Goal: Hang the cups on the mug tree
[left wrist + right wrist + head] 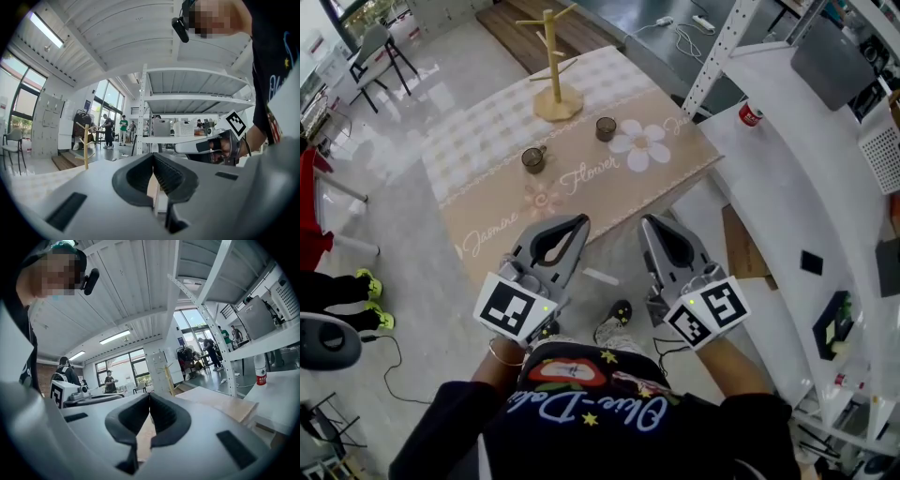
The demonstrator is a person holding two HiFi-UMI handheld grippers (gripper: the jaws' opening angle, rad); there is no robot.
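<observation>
A wooden mug tree (554,66) stands bare at the far end of the table (666,183), and shows again as the mug tree (85,145) in the left gripper view. Two dark glass cups rest on the tablecloth: one cup (532,159) left of centre, the other cup (606,128) nearer the tree. My left gripper (578,221) and right gripper (647,222) hover side by side before the table's near edge, well short of the cups. Both are shut and empty, jaw tips touching, as seen at the left gripper (153,155) and the right gripper (149,395).
A white shelving unit (825,187) runs along the right, with a red-capped bottle (750,114) on it. A chair (377,52) stands far left. Cables (680,33) lie on the floor beyond the table. Several people stand in the background of both gripper views.
</observation>
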